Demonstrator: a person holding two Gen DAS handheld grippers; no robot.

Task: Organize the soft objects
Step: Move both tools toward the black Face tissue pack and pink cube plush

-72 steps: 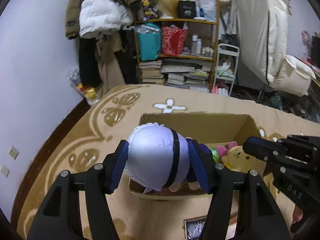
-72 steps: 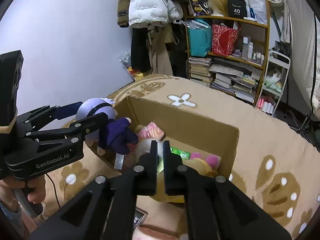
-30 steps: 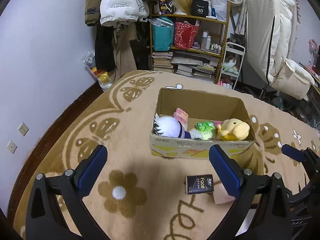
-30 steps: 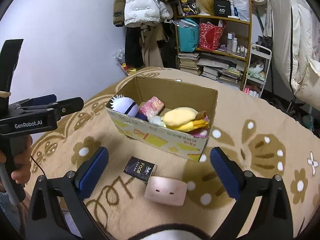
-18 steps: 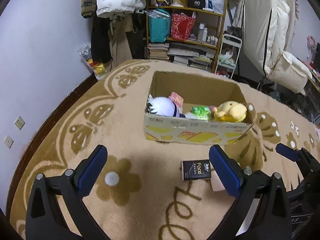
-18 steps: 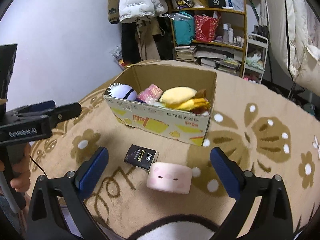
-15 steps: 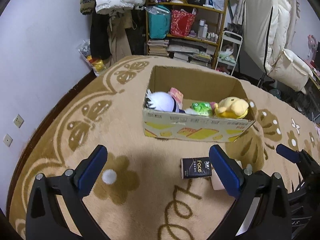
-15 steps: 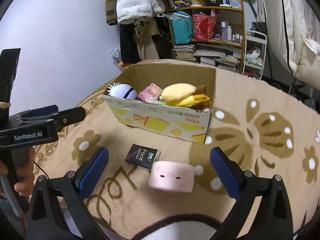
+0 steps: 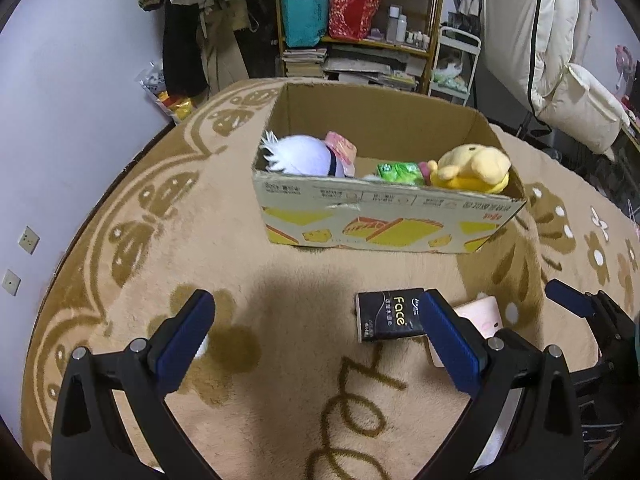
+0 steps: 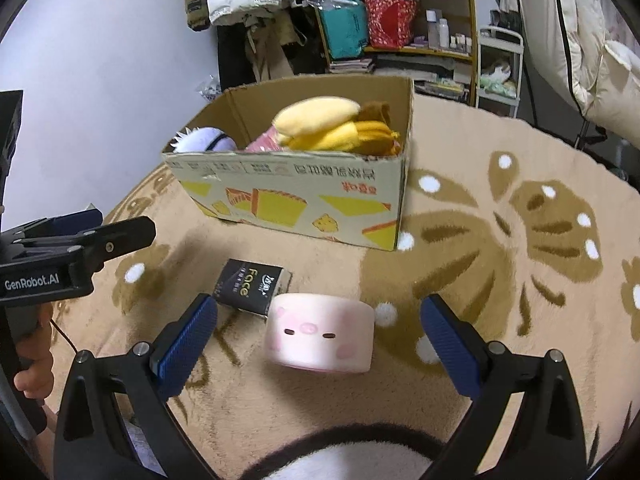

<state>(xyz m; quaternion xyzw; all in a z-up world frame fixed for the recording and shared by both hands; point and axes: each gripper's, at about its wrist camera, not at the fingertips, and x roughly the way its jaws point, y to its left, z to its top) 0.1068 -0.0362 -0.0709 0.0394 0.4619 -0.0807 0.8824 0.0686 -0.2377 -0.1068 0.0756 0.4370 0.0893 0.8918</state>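
Right gripper, jaws spread wide and holding nothing, frames the pink pig cushion lying on the carpet between its fingers, untouched. Left gripper, equally wide and empty, hovers beside the black tissue pack, which touches the cushion. Beyond stands the cardboard box holding the white-haired doll and yellow plush. Tan patterned carpet; cluttered shelf against the wall.
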